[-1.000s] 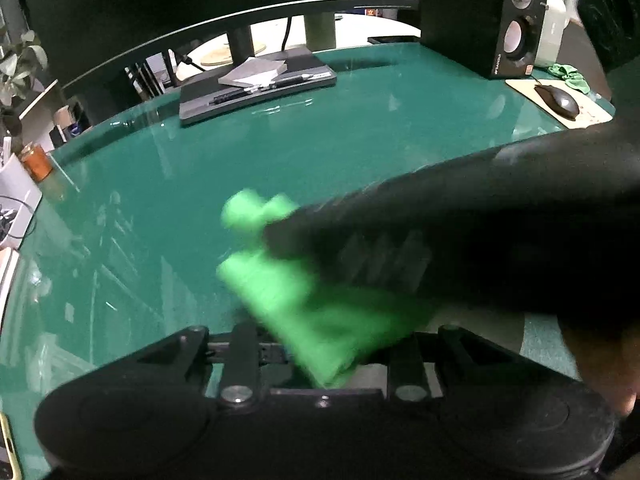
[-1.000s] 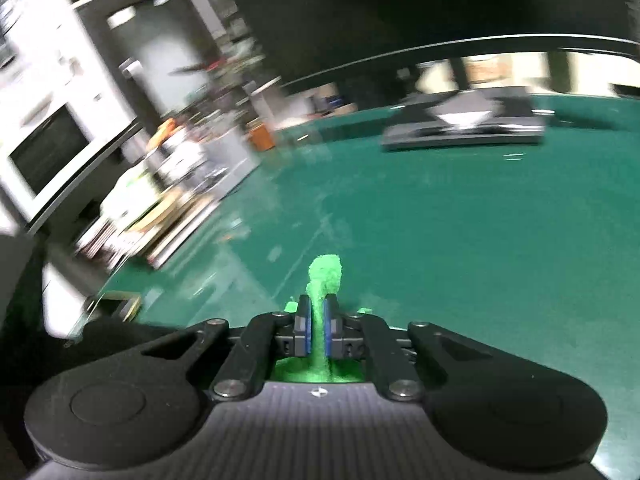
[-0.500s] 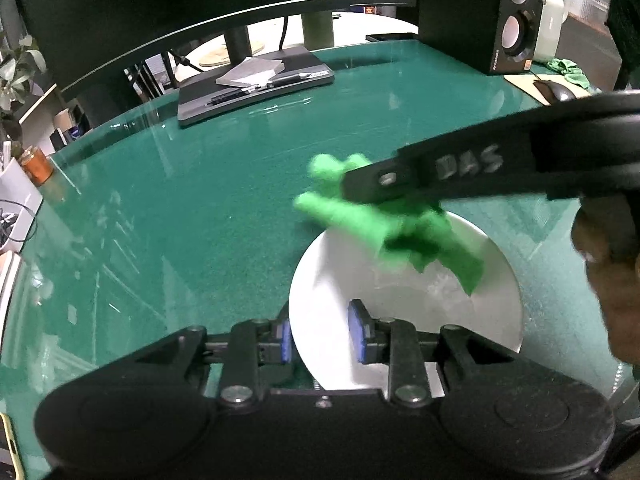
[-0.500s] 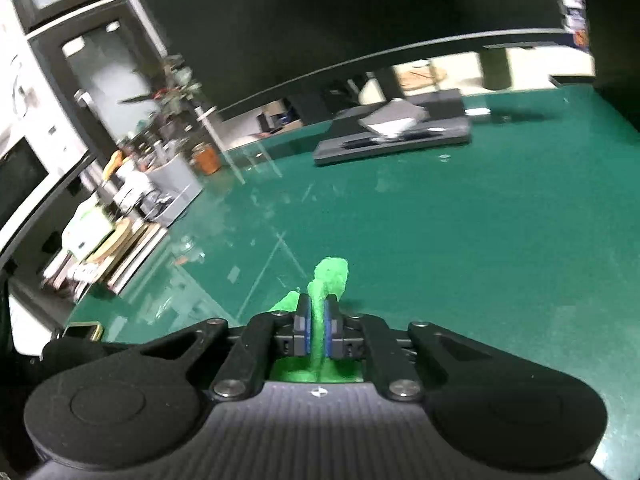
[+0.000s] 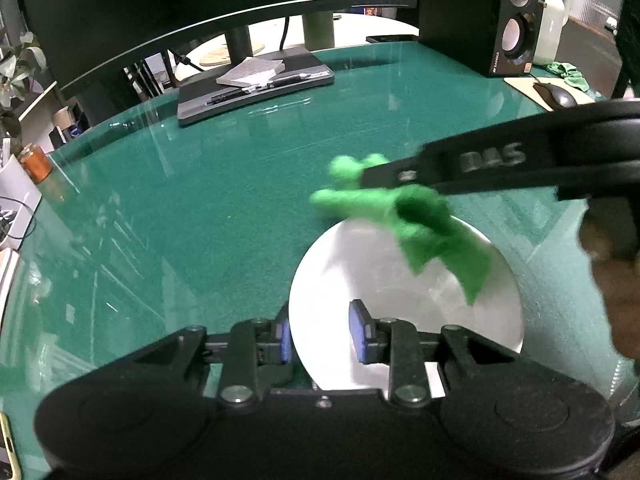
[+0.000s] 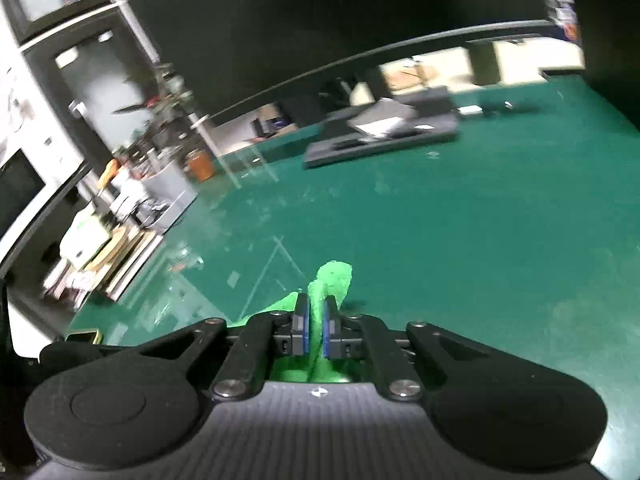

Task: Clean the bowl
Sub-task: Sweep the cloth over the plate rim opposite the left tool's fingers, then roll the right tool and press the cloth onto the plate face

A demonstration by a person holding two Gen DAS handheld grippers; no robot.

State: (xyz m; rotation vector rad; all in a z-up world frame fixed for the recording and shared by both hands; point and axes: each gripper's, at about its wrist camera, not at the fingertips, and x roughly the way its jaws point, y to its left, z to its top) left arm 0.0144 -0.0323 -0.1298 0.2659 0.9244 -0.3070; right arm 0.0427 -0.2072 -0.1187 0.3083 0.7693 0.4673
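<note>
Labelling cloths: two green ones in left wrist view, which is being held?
The bright green cloth over the white bowl, pinched by the right gripper. The other green cloth lies bunched beside the black speaker, untouched.

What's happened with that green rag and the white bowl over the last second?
The right tongs swept the green rag from right in front of the left camera back toward the bowl's far rim, uncovering it. The left tongs still straddle its near rim; the rag stays pinched.

Left hand-held gripper [image 5: 320, 338]: jaws apart, straddling bowl [image 5: 404, 300] rim at 6 o'clock. Right hand-held gripper [image 6: 315, 330]: reaches in from 3 o'clock, jaws clamped on cloth [image 6: 332, 280].
</note>
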